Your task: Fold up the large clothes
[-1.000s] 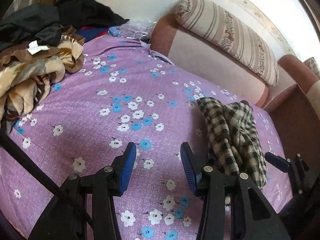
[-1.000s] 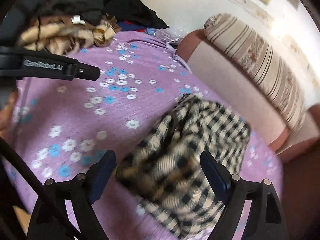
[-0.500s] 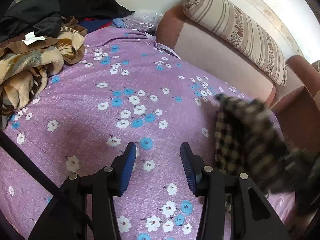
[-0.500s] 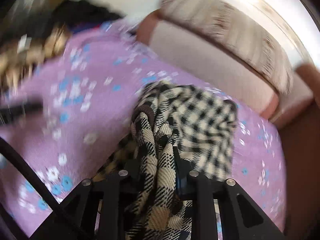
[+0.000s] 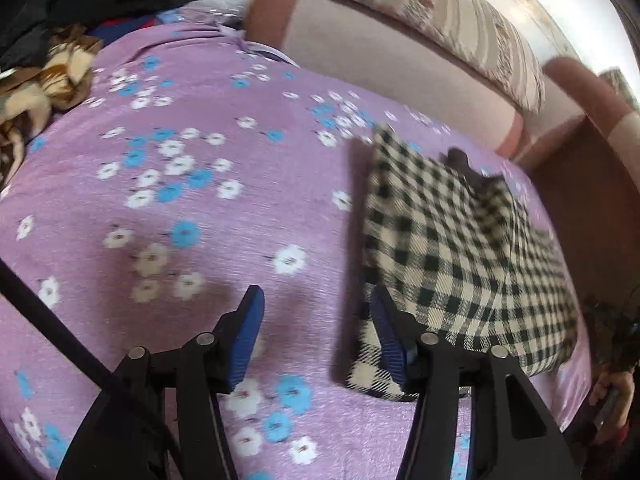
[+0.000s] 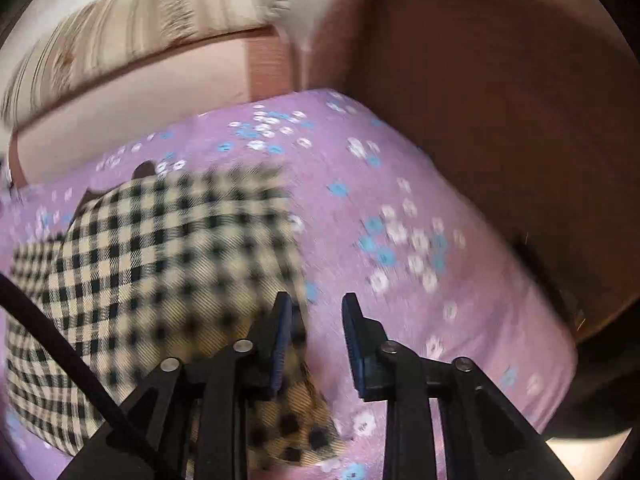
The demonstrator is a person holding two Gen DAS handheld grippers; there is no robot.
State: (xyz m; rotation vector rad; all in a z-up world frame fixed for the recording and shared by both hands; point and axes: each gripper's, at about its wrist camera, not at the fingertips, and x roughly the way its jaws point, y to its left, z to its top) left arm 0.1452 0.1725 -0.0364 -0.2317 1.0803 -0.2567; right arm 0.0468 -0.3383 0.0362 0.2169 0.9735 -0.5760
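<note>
My folded cream-and-black checked woollen cloth (image 5: 452, 248) lies at 3 o'clock; no writing readable. My left tool (image 5: 316, 336) and right tool (image 6: 314, 340) are opening, empty.

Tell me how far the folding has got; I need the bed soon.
Looks done: the checked garment lies as a compact fold on the purple sheet. In hand: nothing; the left gripper and right gripper are both opening, with nothing between their jaws. Left: the clothes heap at the far corner.
</note>
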